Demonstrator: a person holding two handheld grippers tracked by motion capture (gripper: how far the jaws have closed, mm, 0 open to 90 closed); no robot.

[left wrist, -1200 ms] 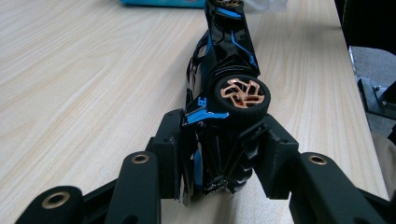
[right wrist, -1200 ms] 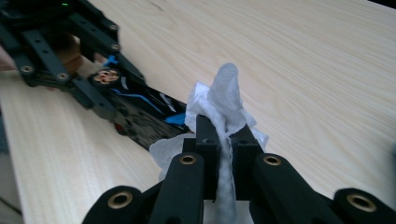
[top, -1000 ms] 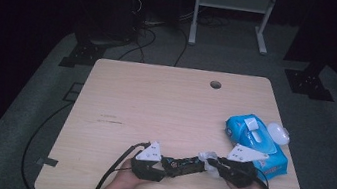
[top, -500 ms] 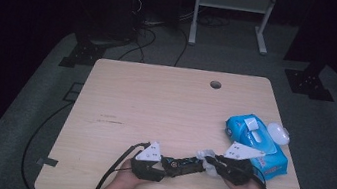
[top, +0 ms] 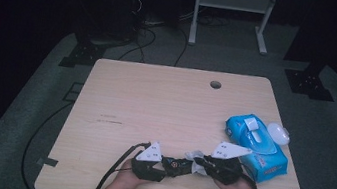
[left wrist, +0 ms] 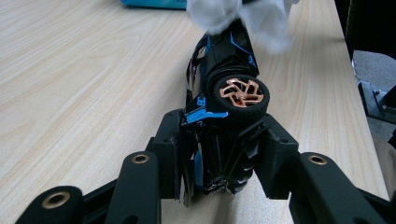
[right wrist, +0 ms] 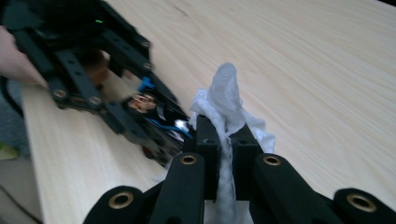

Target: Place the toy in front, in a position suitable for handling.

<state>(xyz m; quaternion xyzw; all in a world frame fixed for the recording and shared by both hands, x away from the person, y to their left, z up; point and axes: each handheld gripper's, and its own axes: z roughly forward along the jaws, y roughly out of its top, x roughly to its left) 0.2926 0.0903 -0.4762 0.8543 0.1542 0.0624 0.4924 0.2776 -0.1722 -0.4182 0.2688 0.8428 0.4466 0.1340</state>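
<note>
A black toy car [left wrist: 224, 93] with blue trim and a copper-coloured wheel [left wrist: 240, 92] is clamped by its rear in my left gripper [left wrist: 219, 149], just above the table near the front edge. In the high view the car [top: 177, 165] lies between the two hands. My right gripper [right wrist: 227, 140] is shut on a crumpled white wipe [right wrist: 226, 100], which rests against the car's far end [right wrist: 161, 126]. That wipe [left wrist: 240, 16] covers the car's nose in the left gripper view. The left gripper [top: 158, 166] and right gripper [top: 206, 165] face each other.
A blue pack of wipes [top: 256, 145] lies at the right of the wooden table [top: 155, 102], with a white lid or cap [top: 278, 133] beside it. A cable hole [top: 215, 85] sits near the far edge. Cables trail off the front left.
The right gripper with the wipe has shifted slightly left along the car towards the left hand. The left gripper and car have stayed put.
</note>
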